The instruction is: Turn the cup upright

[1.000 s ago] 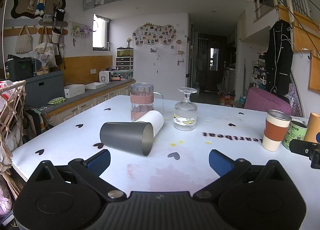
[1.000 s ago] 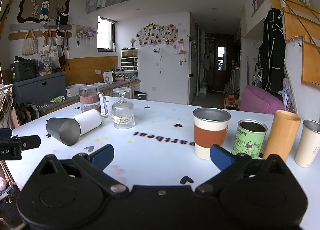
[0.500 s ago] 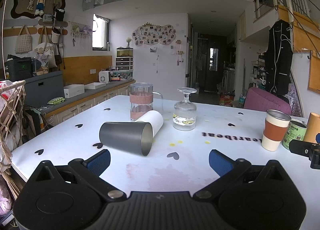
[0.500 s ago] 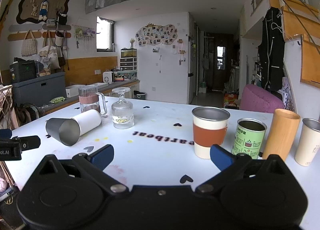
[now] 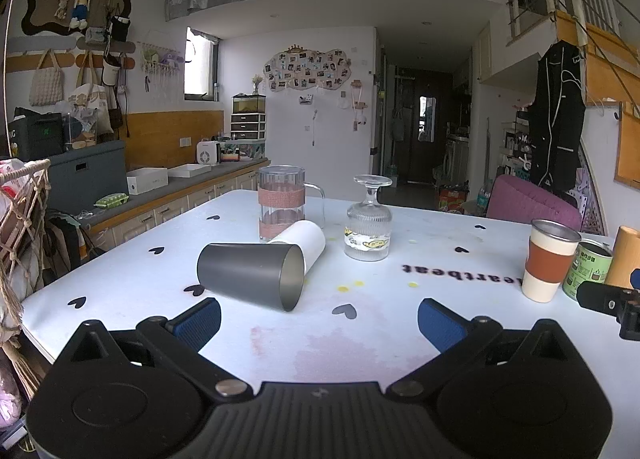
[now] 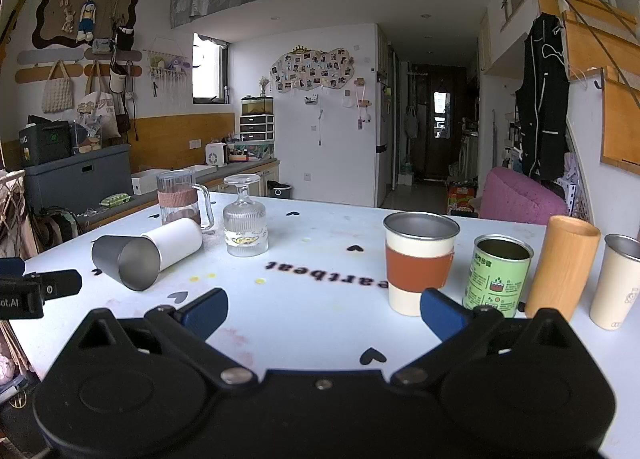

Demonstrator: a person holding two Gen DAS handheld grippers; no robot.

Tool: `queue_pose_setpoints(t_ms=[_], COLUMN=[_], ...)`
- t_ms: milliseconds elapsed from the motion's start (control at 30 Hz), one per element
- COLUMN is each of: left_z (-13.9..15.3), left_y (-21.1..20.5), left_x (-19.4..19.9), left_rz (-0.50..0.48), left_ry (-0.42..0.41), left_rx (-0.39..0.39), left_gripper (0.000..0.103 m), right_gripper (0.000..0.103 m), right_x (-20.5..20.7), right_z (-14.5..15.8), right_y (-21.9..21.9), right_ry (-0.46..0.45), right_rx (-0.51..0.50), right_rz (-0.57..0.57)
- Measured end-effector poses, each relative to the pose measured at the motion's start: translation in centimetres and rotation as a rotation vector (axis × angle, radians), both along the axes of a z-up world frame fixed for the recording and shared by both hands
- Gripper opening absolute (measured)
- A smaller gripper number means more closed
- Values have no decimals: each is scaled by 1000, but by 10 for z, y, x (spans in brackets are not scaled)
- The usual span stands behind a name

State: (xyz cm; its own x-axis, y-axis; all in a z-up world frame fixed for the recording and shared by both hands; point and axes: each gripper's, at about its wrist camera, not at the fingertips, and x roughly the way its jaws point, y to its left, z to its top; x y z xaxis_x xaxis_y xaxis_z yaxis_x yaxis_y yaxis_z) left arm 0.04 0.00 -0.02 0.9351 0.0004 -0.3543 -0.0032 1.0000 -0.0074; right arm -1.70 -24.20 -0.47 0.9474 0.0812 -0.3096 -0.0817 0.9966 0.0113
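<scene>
A dark grey metal cup (image 5: 248, 277) lies on its side on the white heart-patterned surface (image 5: 360, 339), mouth toward me, touching a toppled white cylindrical cup (image 5: 304, 243) behind it. My left gripper (image 5: 318, 319) and my right gripper (image 6: 322, 311) both gape wide above the surface, holding nothing.

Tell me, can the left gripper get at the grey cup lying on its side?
Probably yes. The left gripper is open, and the grey cup lies just ahead, left of centre, with bare table between. The white cup behind touches it and may shift.
</scene>
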Motion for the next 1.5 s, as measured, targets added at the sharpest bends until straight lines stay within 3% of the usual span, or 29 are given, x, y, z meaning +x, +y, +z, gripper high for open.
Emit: queue_pose_setpoints(t_ms=[1500], left_z=[2], left_y=[-13], left_x=[4], left_rz=[6], left_ry=[-10], left_rx=[-16], left_gripper=[103], right_gripper=[103], right_x=[-1], right_z=[-1], right_y=[-3], right_ry=[-2], right_rx=[5], right_rz=[0])
